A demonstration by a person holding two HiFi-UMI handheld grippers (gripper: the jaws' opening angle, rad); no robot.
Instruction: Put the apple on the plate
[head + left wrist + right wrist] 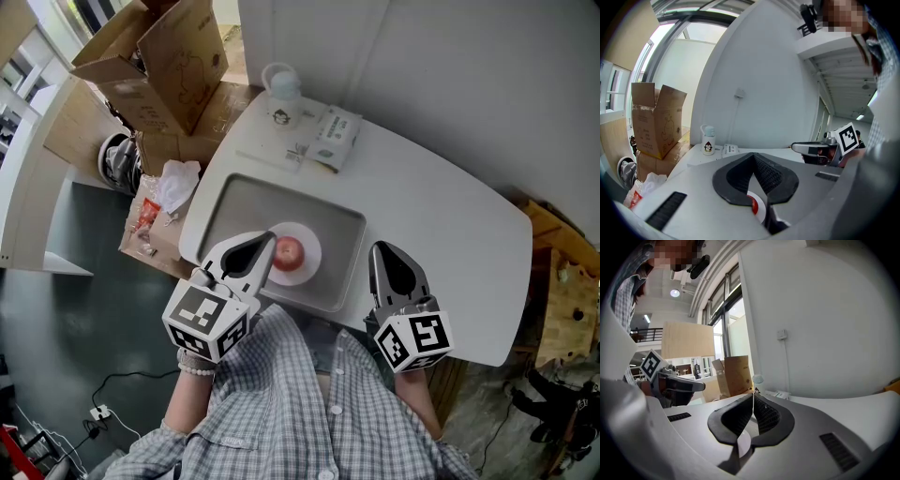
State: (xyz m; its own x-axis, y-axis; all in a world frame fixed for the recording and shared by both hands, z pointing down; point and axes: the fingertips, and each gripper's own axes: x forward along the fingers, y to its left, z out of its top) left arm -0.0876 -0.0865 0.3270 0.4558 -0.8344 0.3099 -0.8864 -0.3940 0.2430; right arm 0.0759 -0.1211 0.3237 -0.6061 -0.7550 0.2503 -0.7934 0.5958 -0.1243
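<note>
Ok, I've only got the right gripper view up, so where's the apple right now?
Observer: The apple sits on the white plate; the head view shows it.
Operator: What's the plate on?
Observer: It lies in a grey tray on the table.
Operator: Is the left gripper holding anything?
Observer: No. The left gripper has its jaws together with nothing between them, and its tip is close to the apple.
</note>
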